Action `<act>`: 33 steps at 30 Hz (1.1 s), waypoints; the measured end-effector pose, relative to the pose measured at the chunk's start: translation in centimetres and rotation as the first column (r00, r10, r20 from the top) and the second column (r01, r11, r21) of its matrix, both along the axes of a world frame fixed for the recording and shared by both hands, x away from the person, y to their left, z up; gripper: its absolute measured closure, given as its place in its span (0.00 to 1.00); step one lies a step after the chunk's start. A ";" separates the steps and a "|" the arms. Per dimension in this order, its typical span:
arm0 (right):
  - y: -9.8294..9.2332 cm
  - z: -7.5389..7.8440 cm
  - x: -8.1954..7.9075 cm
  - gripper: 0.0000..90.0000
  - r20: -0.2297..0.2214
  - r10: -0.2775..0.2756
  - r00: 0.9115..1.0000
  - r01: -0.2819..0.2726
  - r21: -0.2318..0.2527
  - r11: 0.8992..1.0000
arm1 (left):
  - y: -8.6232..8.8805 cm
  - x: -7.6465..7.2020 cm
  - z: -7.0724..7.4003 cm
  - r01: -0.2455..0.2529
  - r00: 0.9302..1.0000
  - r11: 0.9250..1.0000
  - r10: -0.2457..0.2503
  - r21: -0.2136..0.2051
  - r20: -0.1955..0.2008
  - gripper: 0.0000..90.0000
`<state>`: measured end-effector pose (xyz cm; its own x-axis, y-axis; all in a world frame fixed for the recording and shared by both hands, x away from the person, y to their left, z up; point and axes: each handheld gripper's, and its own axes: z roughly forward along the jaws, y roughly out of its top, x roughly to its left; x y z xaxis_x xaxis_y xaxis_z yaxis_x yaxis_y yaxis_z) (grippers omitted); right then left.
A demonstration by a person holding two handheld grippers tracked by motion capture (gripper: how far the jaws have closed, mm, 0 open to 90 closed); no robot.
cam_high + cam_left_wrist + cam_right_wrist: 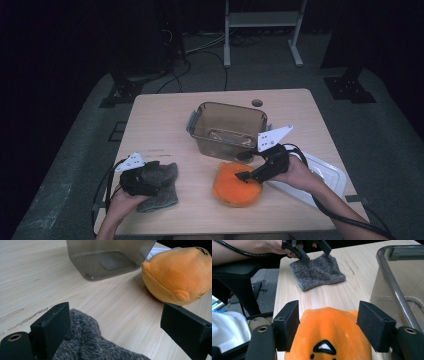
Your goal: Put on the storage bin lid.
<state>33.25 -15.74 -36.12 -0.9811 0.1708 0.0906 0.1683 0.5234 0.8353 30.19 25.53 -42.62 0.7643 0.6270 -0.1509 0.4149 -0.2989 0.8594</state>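
left gripper: jaws spread wide, nothing pressed between them | grey fuzzy cloth: under the jaws at the bottom edge, touching the left jaw | orange plush toy: on the table, upper right | smoky clear bin: top centre, just beside the toy

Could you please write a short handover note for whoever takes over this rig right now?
Left gripper: open, jaws over the near edge of the grey cloth, not clamping it.
Right gripper: open, jaws either side of the orange plush toy; no firm grip visible.
Clear bin stands open at mid-table with its white lid lying to its right.
Done: nothing is in the bin.
Left: probably bin the toy and cloth, then fit the lid.
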 end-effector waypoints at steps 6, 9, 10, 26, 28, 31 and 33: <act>0.9 -0.4 0.1 0.37 -0.001 0.011 1.000 -0.011 -0.009 1.000 | 0.1 0.0 0.0 -0.001 1.000 1.000 0.001 0.000 0.003 0.10; 1.2 -0.7 0.2 0.38 -0.003 0.012 1.000 -0.013 -0.011 1.000 | 0.1 0.0 0.0 0.000 1.000 1.000 0.001 -0.001 0.003 0.10; 1.3 -0.8 0.2 0.38 -0.003 0.011 1.000 -0.011 -0.014 1.000 | 0.1 0.0 0.0 0.000 1.000 1.000 0.000 -0.001 0.003 0.10; 2.4 -2.6 0.6 0.46 -0.009 -0.005 1.000 0.005 -0.063 0.998 | 0.1 0.0 0.0 0.001 1.000 1.000 -0.001 -0.002 0.002 0.10; 2.4 -2.8 0.6 0.48 -0.004 -0.015 1.000 0.014 -0.068 0.998 | 0.1 0.0 -0.1 0.002 1.000 1.000 -0.002 -0.001 -0.001 0.10; 2.3 -3.2 0.6 0.54 -0.005 -0.026 1.000 0.026 -0.071 0.997 | 0.1 0.0 -0.1 0.003 1.000 1.000 -0.003 0.000 -0.001 0.10; 2.1 -3.5 0.6 0.56 -0.015 -0.034 0.999 0.033 -0.072 0.997 | 0.1 0.0 0.0 0.003 1.000 1.000 -0.003 0.001 -0.001 0.10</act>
